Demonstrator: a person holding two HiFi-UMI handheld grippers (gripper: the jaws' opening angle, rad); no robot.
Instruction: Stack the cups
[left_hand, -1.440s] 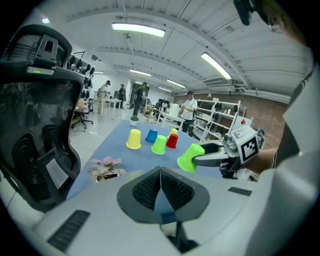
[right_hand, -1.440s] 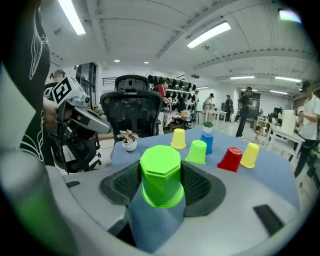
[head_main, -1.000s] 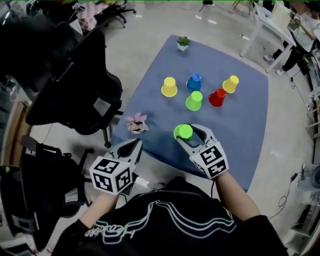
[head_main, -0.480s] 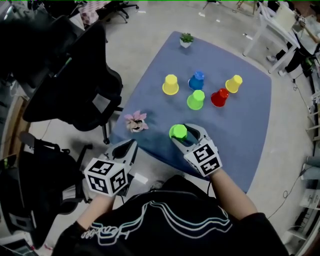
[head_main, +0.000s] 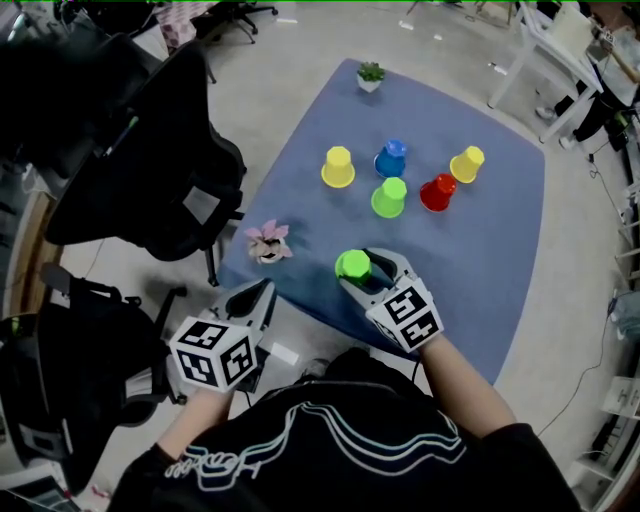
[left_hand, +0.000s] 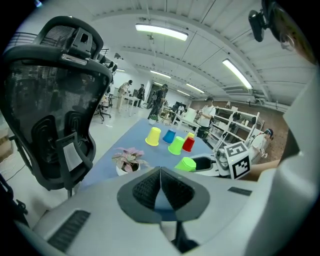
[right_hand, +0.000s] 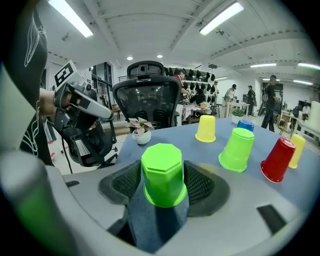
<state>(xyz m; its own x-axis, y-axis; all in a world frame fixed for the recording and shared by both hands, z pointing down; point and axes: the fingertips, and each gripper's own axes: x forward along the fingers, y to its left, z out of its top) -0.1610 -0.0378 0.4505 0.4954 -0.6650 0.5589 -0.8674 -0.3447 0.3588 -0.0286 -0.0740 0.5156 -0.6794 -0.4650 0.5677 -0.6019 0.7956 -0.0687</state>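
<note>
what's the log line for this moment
phase: grasp | right tongs: shut on upside-down green cup | left tongs: shut, empty | stacked: none yet

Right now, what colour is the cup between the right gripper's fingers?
The cup is bright green; see the right gripper view.

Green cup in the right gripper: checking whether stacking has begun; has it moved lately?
Yes, slightly: in the head view the green cup in the right gripper has shifted left, closer to the pink potted plant.
</note>
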